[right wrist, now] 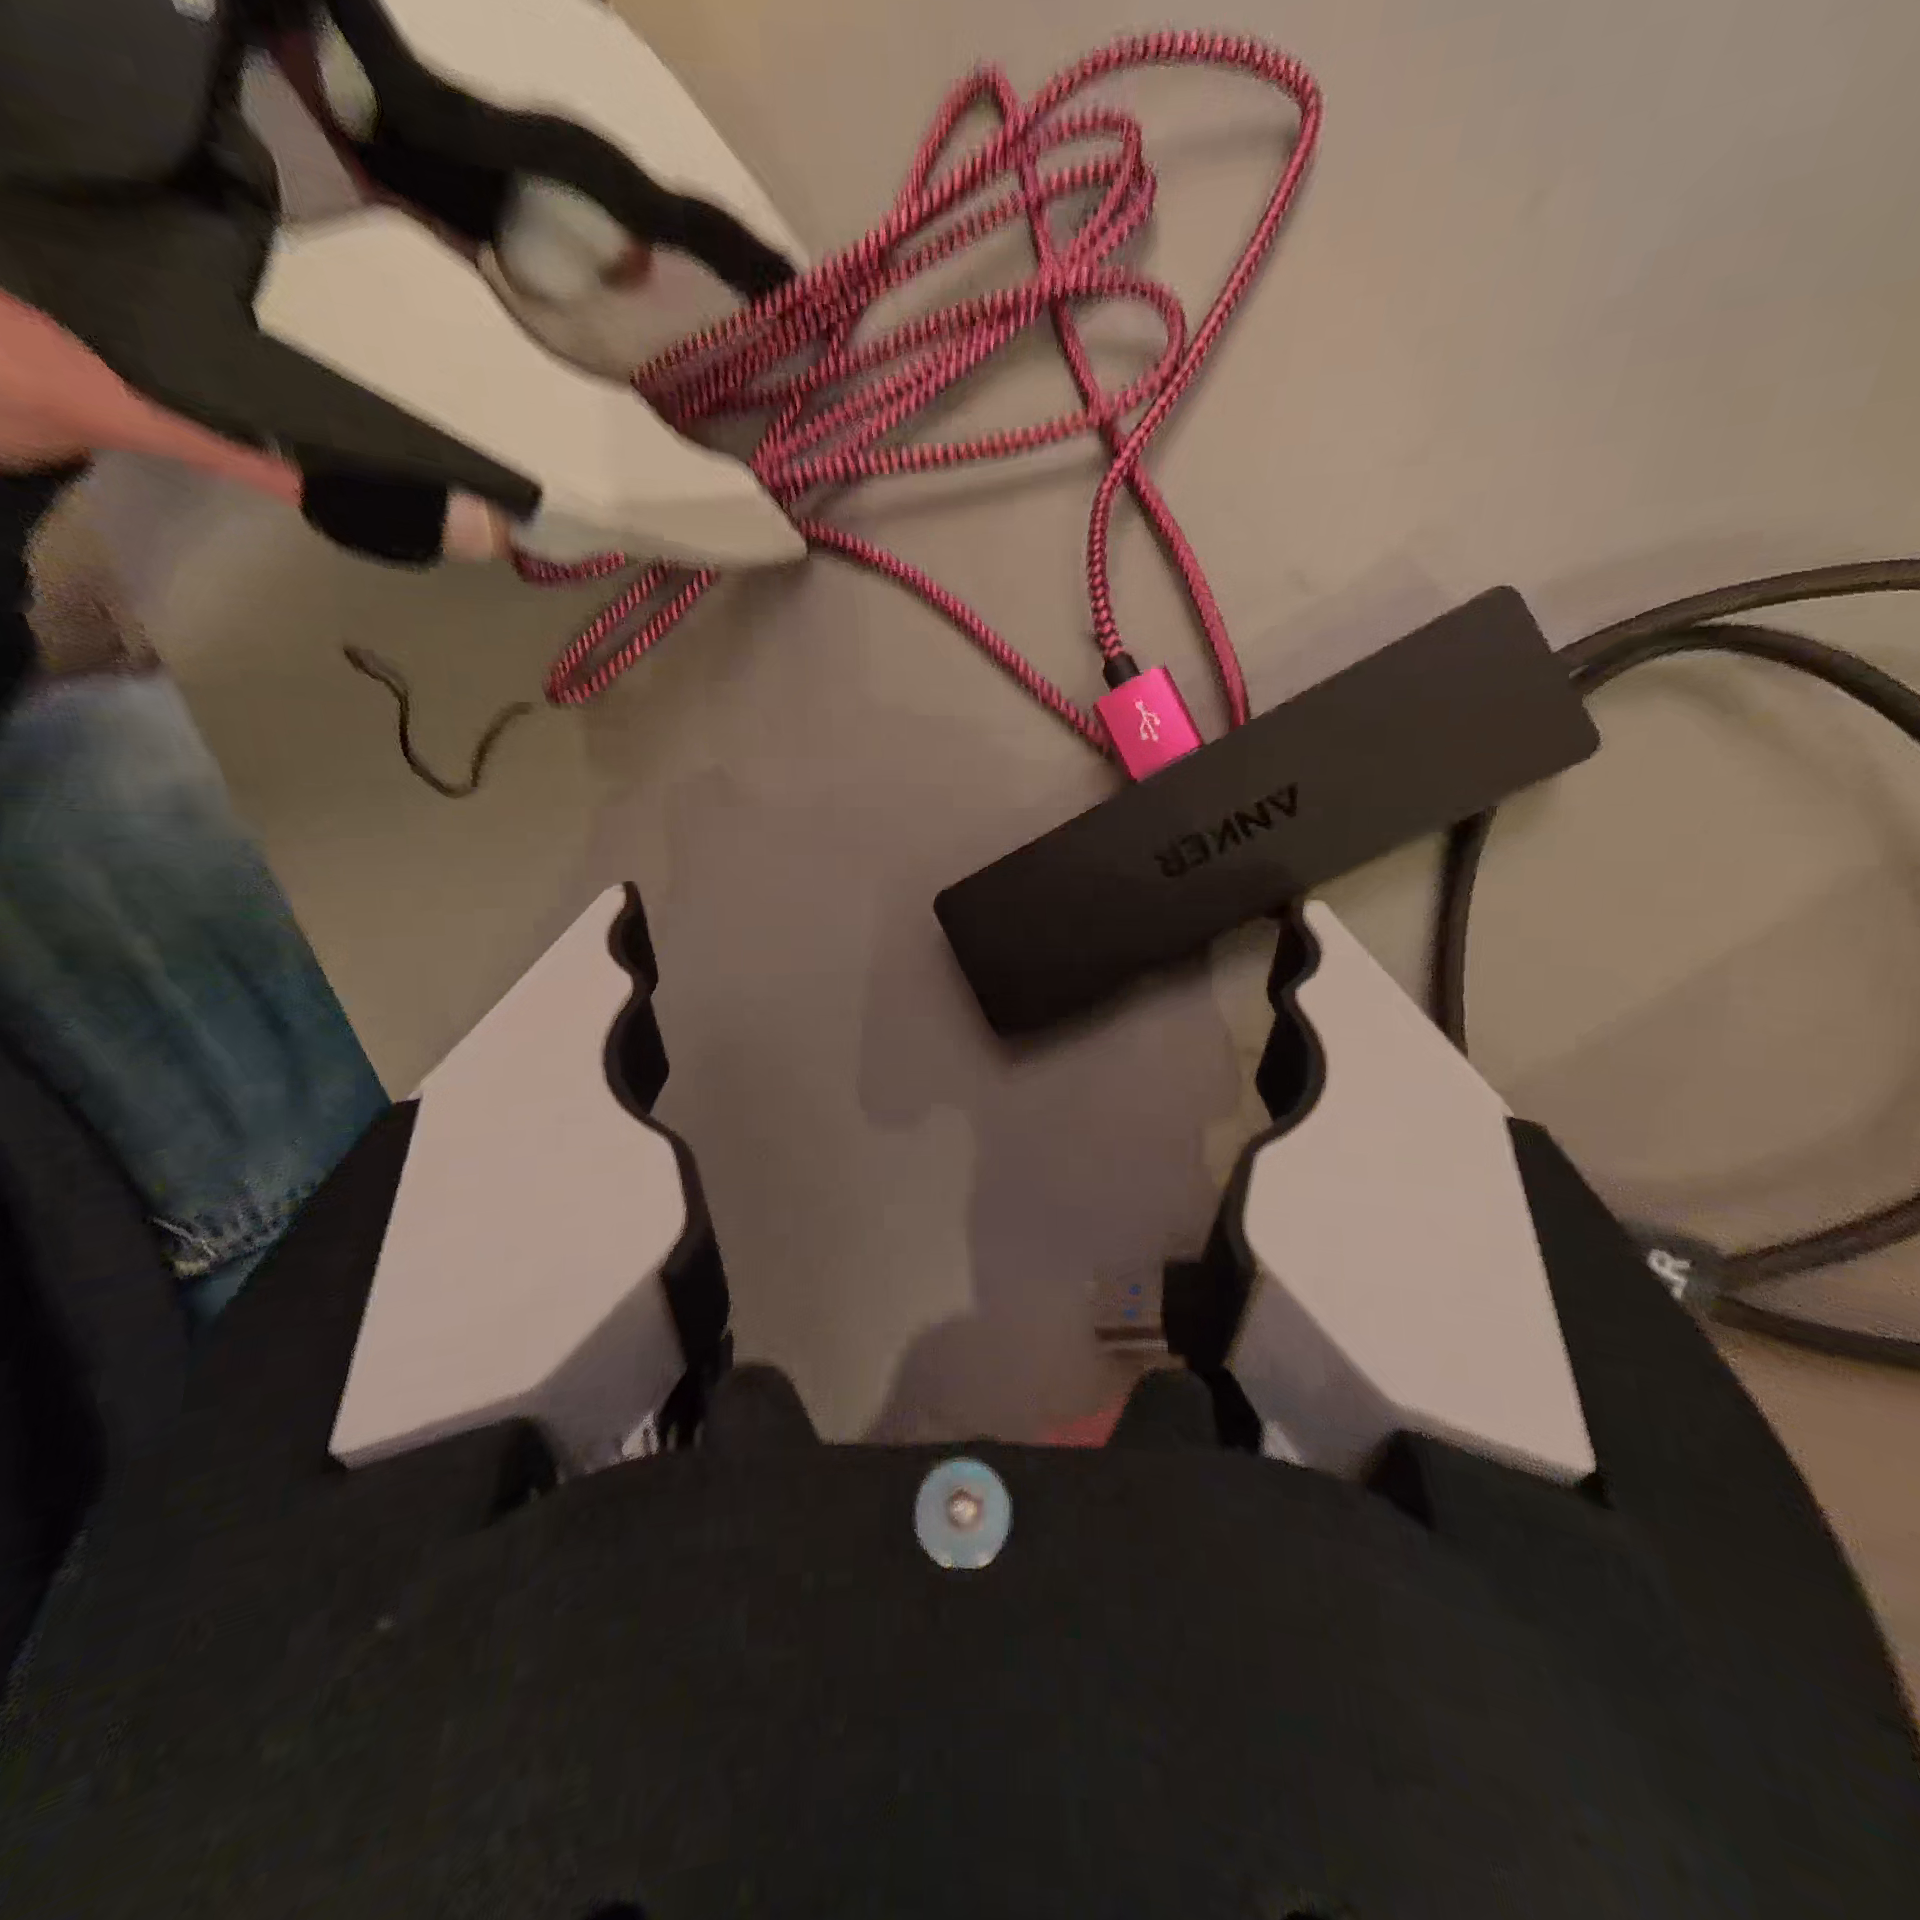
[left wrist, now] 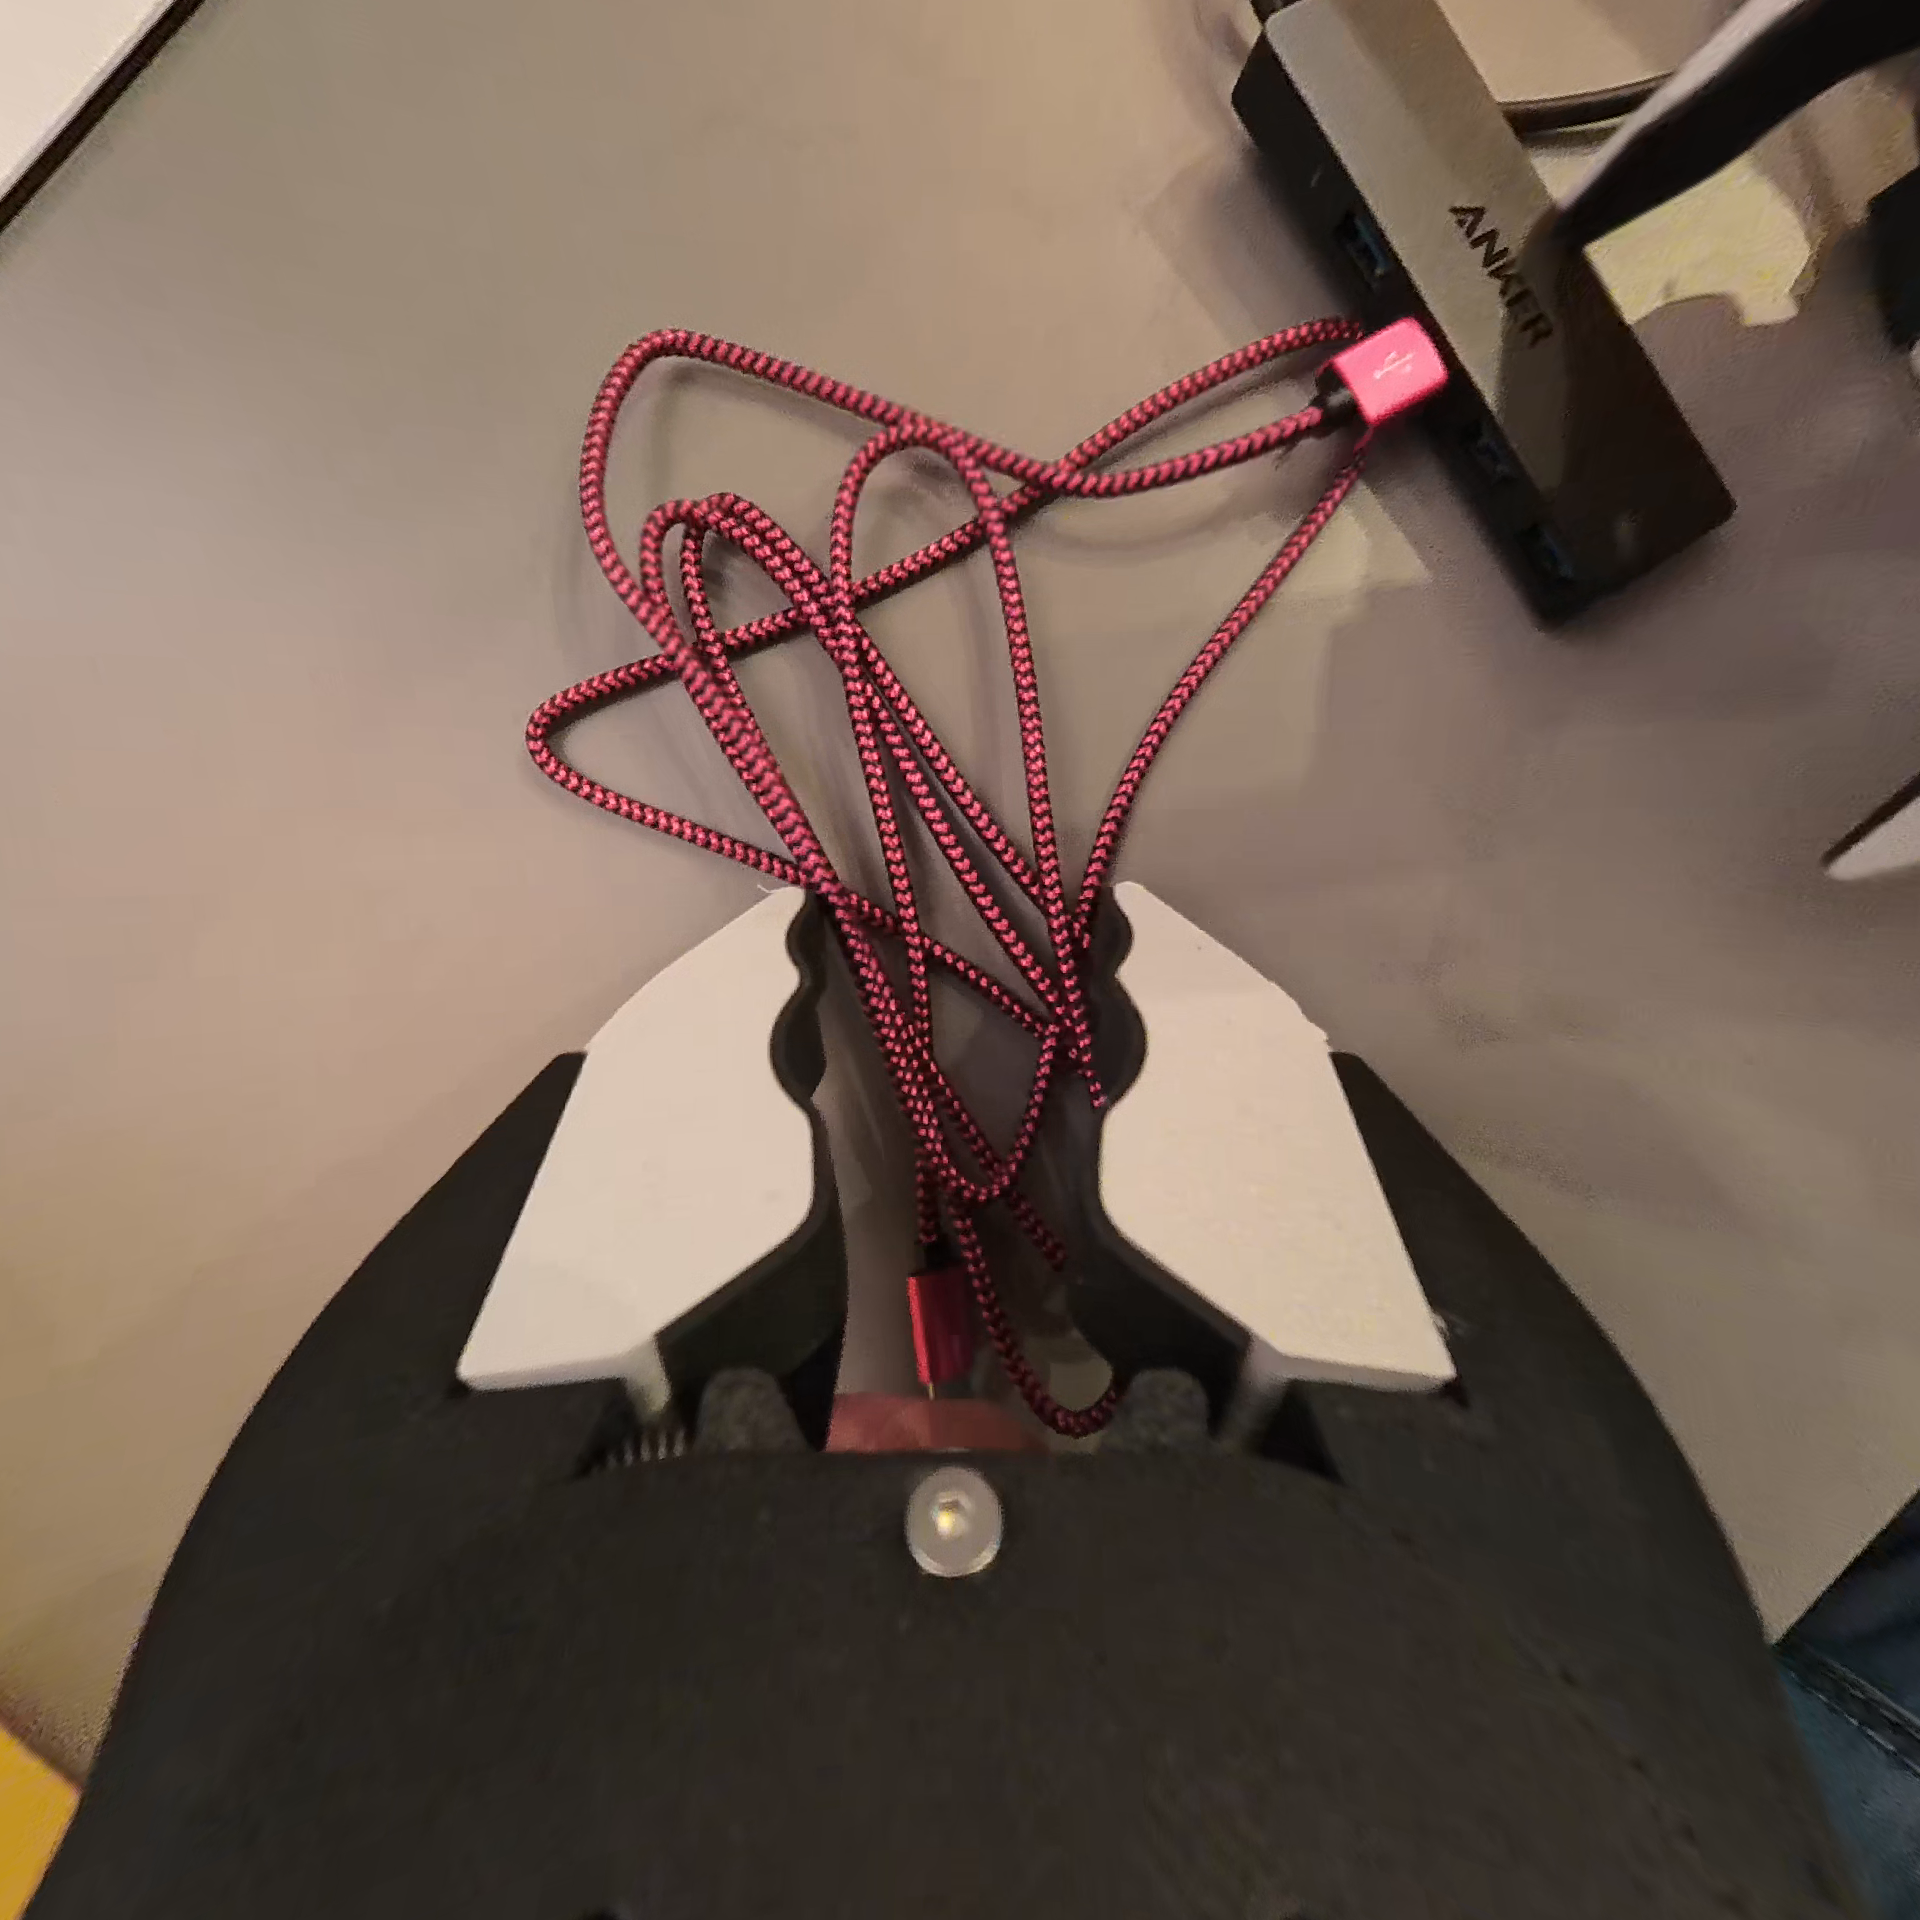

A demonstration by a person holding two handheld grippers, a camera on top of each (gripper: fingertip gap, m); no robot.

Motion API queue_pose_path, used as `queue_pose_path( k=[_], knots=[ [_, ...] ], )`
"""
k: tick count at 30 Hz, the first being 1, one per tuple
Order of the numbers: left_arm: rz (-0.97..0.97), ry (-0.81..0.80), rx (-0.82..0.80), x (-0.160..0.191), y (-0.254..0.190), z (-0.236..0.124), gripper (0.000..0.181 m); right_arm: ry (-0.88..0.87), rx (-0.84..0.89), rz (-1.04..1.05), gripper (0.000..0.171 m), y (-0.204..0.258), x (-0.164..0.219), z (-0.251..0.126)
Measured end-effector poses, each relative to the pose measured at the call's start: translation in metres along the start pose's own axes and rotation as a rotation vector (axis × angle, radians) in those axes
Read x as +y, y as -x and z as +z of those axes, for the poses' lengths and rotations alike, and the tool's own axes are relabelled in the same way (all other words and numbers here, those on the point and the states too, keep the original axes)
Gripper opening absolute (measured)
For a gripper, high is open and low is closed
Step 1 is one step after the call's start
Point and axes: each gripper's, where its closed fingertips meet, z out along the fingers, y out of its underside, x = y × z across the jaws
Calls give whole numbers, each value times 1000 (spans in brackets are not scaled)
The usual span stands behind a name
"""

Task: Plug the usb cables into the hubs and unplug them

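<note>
My left gripper (left wrist: 961, 914) is open, with loops of the pink cable (left wrist: 831, 644) lying between its fingers. The cable's plug (left wrist: 1387, 372) sits in the black hub (left wrist: 1496, 343), upper right. My right gripper (right wrist: 961, 904) is open, just below the hub.

bare table (right wrist: 831, 831) is left before the hub (right wrist: 1268, 810); its port side is crowded by looped cable (right wrist: 935, 343).

I see a plain grey tabletop (right wrist: 1558, 312). On it: black USB hub (right wrist: 1268, 810) lying flat, pink braided cable (right wrist: 935, 343) in a loose tangle beside it, its pink plug (right wrist: 1146, 724) in the hub's side. Thick black cords (right wrist: 1714, 644) curve off the hub's far end.
</note>
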Motion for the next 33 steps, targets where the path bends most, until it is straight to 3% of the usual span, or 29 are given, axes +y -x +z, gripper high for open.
queue_pose_path(
  k=[5, 9, 12, 19, 23, 29, 33],
  knots=[
    [-17, -19, 51, -10, -12, 5, 44, -51, -7, 38, 117, -1, -20, 12],
    [-100, -57, 170, -18, -25, 6, 36, -32, 78, 17, 121, -10, -26, 20],
    [-141, -78, 223, -22, -32, 7, 27, -22, 150, -10, 134, -14, -30, 29],
    [-196, -99, 292, -28, -43, 11, 21, -14, 242, -59, 137, -21, -34, 39],
    [-238, -115, 382, -33, -52, 7, 24, 10, 220, -62, 147, -19, -32, 40],
    [-322, -135, 553, -38, -63, 6, 29, 70, 279, -111, 144, -24, -28, 43],
    [-278, -133, 592, -41, -63, 0, 34, 50, 276, -121, 138, -26, -28, 41]
  ],
)
